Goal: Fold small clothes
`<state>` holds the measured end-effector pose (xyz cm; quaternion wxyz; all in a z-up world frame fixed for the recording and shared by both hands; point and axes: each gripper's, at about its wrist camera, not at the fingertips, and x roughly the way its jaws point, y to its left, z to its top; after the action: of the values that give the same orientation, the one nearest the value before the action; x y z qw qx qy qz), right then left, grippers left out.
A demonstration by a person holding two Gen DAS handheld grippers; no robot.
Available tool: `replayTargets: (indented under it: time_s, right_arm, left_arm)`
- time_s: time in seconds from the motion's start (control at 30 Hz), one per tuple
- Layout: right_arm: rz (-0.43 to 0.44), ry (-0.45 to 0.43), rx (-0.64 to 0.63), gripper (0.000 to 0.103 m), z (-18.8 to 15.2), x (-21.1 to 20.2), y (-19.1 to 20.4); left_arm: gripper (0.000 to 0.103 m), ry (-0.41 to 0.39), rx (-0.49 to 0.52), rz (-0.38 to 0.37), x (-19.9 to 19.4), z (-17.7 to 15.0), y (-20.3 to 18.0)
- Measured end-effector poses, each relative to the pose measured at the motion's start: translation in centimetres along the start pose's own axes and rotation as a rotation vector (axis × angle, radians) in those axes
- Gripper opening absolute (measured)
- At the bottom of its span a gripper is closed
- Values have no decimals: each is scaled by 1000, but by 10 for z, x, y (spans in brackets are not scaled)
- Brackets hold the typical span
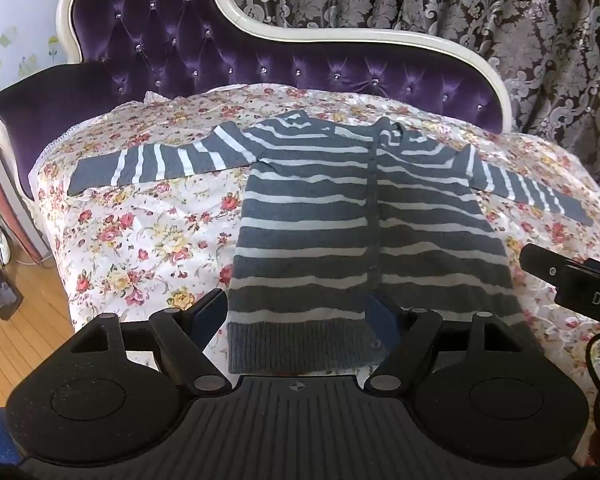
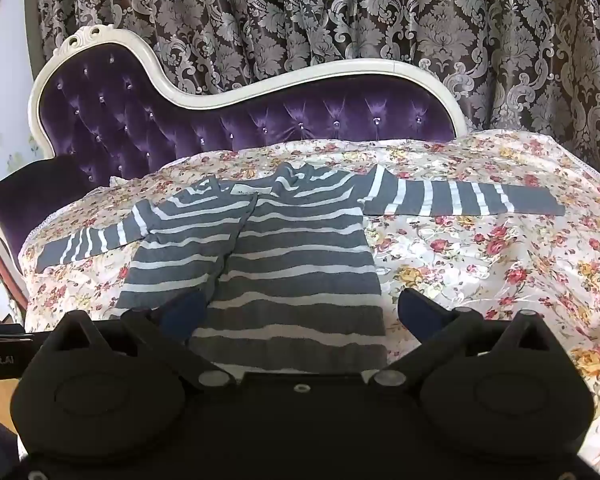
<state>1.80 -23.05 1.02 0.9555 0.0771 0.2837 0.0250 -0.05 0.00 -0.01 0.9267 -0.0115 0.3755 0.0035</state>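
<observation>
Two black handheld grippers, left gripper [image 1: 300, 316] and right gripper [image 2: 300, 312], hover with jaws wide and empty over the near hem of a grey-and-white striped knit cardigan [image 1: 340, 216] lying flat on a floral bedspread [image 1: 140, 240]; uneven pinches could bunch the knit.

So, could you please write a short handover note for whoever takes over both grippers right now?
Left gripper: open, holding nothing, at the near-left part of the hem.
Right gripper: open wide, holding nothing, over the near-right part of the hem.
Striped cardigan: flat, front up and buttoned on the floral bedspread, both sleeves spread out sideways.
Done: garment laid out; no fold shows.
Left: fold the sleeves in, then the body, probably from the hem.
</observation>
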Motion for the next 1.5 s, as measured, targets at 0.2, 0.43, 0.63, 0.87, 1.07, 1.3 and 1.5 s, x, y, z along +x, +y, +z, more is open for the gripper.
replayTargets:
  time_s: [0.2,0.43,0.63,0.87,1.07,1.3,1.5]
  right_arm:
    - [6,6,6,102,-1,1,0]
    - [6,17,11,102,-3,6,0]
    - [12,31,26,102,-1,4,-1]
    - [12,32,26,102,-1,3,0]
    - [9,38,24,102,-2,5,1]
    - [13,54,31,102,-3,8,4]
    - [16,74,36,102,-4,12,2]
  left_arm:
    - [75,4,-4,-1,-1,-5,-2]
    - [75,17,-4,-8,3,-2,-1]
    - [75,18,-5,-8,3,-2,-1]
    - [75,18,-5,-8,3,-2,-1]
    - [75,24,-11,-7,5,-5,0]
    - [75,61,-40,-5,12,-5,6]
    - [75,90,-38,-12,19,-4,5]
